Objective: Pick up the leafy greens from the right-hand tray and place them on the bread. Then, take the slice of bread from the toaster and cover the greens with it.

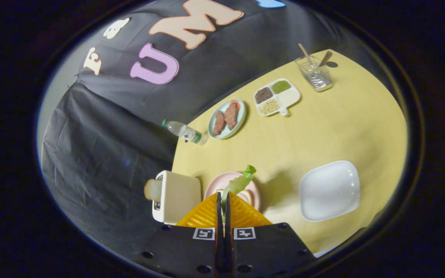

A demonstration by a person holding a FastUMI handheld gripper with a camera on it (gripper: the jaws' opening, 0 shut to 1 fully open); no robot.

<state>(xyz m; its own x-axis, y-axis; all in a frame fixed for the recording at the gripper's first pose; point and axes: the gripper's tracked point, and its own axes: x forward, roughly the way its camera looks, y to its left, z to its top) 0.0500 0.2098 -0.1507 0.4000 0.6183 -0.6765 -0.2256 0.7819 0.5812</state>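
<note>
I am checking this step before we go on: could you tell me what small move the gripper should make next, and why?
Probably lower a little and then open. The gripper is shut on the leafy greens, which hang over the pink plate beside the toaster, where bread seems to lie just under the fingers. The white tray is already bare, and a slice of bread still sits in the toaster.

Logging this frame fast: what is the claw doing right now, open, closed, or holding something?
Claw: closed on the leafy greens, held above the pink plate beside the toaster.
</note>
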